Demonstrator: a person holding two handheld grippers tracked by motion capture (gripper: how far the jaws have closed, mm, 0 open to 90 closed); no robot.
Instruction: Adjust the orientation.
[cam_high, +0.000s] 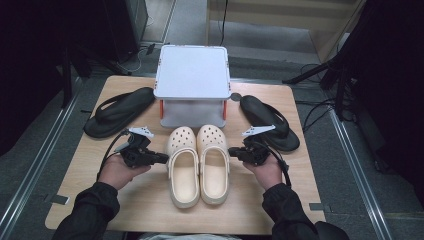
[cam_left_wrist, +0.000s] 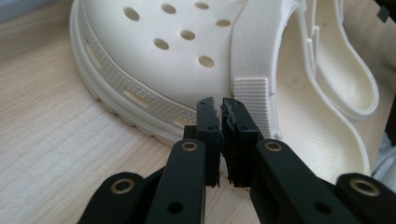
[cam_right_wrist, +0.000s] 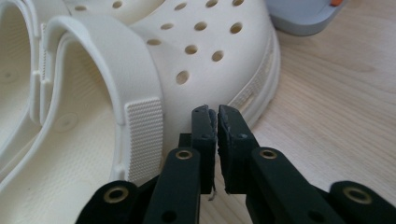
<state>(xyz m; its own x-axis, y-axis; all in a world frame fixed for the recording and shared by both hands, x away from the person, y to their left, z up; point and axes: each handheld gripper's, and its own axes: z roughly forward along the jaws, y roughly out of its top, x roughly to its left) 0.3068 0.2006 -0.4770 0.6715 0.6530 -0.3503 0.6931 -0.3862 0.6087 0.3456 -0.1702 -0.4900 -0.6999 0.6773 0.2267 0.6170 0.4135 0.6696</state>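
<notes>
Two cream clogs (cam_high: 199, 165) side by side at table centre, long axes running near to far, toes far. Left gripper (cam_high: 162, 157) just left of the pair, right gripper (cam_high: 233, 152) just right, equally near. Jaws pressed together on nothing, tips aimed inward at the outer sides.

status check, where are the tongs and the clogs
Left tongs shut, empty, at left clog's outer side. Right tongs shut, empty, beside right clog. Clogs paired, flat on table. Nothing in the way.
</notes>
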